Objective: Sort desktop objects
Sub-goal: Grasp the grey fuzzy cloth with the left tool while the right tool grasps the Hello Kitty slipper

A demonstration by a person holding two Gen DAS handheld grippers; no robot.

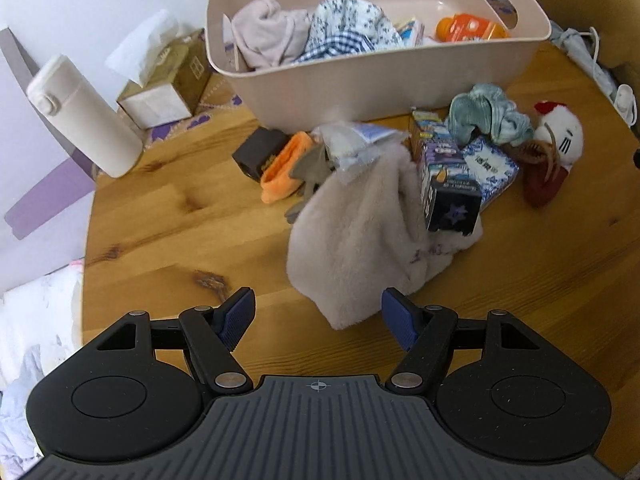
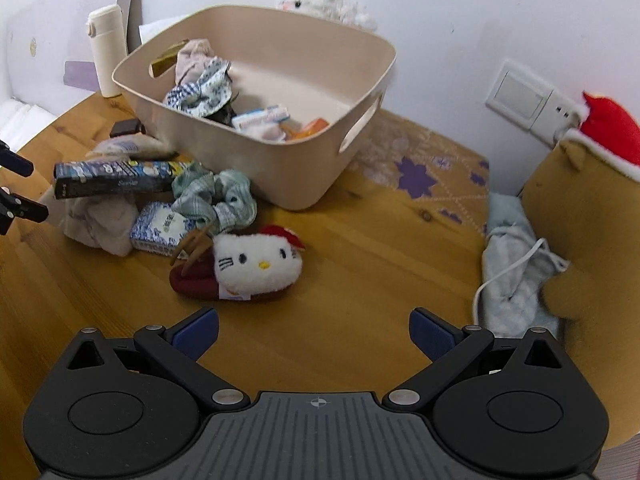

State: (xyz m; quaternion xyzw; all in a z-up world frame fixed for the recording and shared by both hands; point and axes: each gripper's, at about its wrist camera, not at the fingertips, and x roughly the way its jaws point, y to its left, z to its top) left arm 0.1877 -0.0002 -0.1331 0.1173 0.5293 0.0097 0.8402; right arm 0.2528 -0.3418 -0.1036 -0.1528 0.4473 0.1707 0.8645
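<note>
Inside the beige bin [image 1: 372, 92], already some clothes and an orange bottle [image 1: 470, 29]; on the desk [image 1: 180, 216], left unsorted: fluffy cloth [image 1: 360, 236], dark box [image 1: 448, 184], plush slipper [image 2: 244, 270]. Both jaws spread, empty.

Beige bin [image 1: 384, 92] half-filled with cloths, beside it a heap: fluffy cloth [image 1: 360, 236], dark box [image 1: 448, 176], green scrunchie [image 2: 216, 196].

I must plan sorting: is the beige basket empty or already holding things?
Already holding things: the beige basket contains crumpled cloths, a small packet and an orange item.
</note>
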